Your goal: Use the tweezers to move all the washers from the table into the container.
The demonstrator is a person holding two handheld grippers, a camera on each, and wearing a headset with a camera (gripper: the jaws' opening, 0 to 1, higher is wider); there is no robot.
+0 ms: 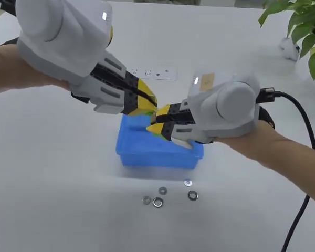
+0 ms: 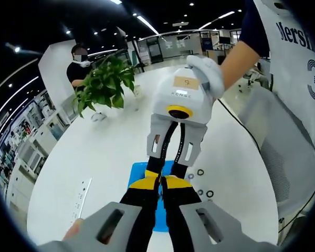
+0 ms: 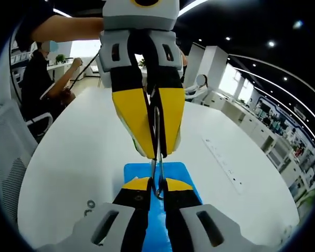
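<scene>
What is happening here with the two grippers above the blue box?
A person holds a gripper in each hand, and the two meet tip to tip above the blue container. The left gripper and the right gripper both seem shut on the tweezers, a thin metal pair running between their jaws, as in a handover or a regrip. Five washers lie on the table just in front of the container, on the person's side. The tweezers are not down at them yet.

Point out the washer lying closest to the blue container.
The small bright washer at the group's upper right in the head view, just below the blue container's near wall; the rest lie farther out.
</scene>
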